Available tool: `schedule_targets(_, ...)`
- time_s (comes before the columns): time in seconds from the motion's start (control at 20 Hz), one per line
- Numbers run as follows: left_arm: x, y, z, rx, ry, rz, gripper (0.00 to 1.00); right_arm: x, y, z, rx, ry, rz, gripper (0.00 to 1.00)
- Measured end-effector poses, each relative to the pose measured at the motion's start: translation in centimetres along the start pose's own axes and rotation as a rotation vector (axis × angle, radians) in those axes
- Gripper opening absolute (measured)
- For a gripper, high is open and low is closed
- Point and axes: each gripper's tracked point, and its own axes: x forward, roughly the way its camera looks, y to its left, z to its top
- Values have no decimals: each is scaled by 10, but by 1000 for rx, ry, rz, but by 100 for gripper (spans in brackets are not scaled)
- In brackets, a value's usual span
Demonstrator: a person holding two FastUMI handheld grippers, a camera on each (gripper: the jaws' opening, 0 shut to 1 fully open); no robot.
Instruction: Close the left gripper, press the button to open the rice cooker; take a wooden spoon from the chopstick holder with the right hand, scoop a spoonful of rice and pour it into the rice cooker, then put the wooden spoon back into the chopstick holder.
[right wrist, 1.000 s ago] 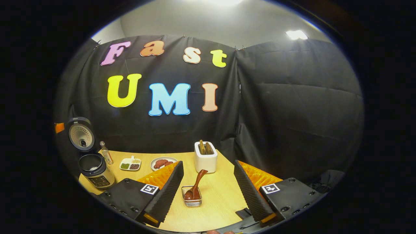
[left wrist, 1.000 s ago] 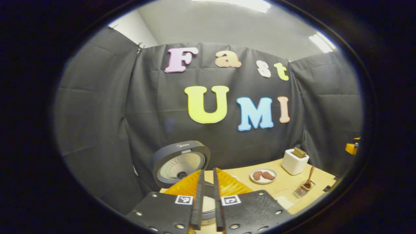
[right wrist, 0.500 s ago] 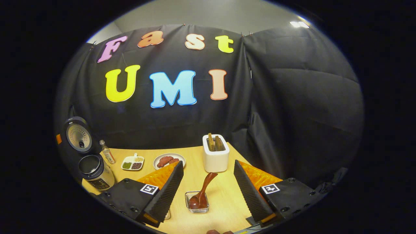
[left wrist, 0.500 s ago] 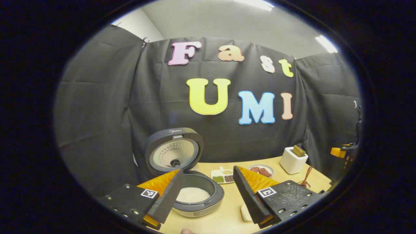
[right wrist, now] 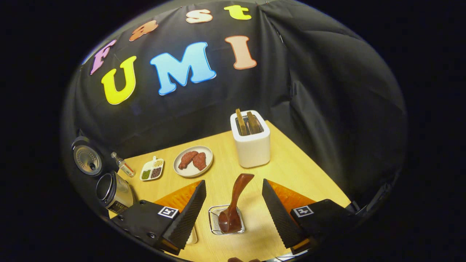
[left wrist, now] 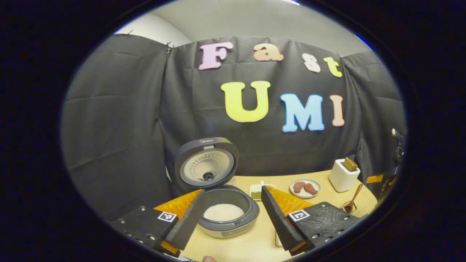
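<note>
The rice cooker (left wrist: 227, 213) stands with its lid (left wrist: 206, 163) raised and white rice in its pot. My left gripper (left wrist: 231, 214) is open just in front of it, its fingers to either side of the pot. In the right gripper view the cooker (right wrist: 113, 189) sits at the far left of the table. A dark wooden spoon (right wrist: 235, 200) leans in a wire chopstick holder (right wrist: 225, 220). My right gripper (right wrist: 233, 211) is open above the holder, the spoon's handle rising between its fingers without touching them. The spoon (left wrist: 353, 200) also shows far right in the left gripper view.
On the wooden table (right wrist: 291, 163) stand a white toaster (right wrist: 251, 140) with two slices, a plate of meat pieces (right wrist: 193, 161), a small divided dish of grains (right wrist: 152, 170) and a little bottle (right wrist: 123, 165). A pale flat object (left wrist: 277, 238) lies near the left gripper.
My left gripper opened and drew back from the cooker, whose lid stays up. My right gripper came down and closer over the chopstick holder, staying open.
</note>
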Motion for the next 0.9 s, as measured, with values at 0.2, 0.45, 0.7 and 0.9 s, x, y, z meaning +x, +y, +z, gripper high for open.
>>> schedule_targets(0.2,1,-8,-18,-25,57,46,95,41,-3,-21,22,126,41,98)
schedule_targets(0.45,-9,-18,-48,-28,139,100,95,82,0,-42,27,222,92,98)
schedule_targets(0.7,-19,-25,-64,-61,180,132,95,108,9,-45,84,253,144,98)
schedule_targets(0.9,-21,-28,-65,-65,185,146,95,116,11,-43,136,268,168,70)
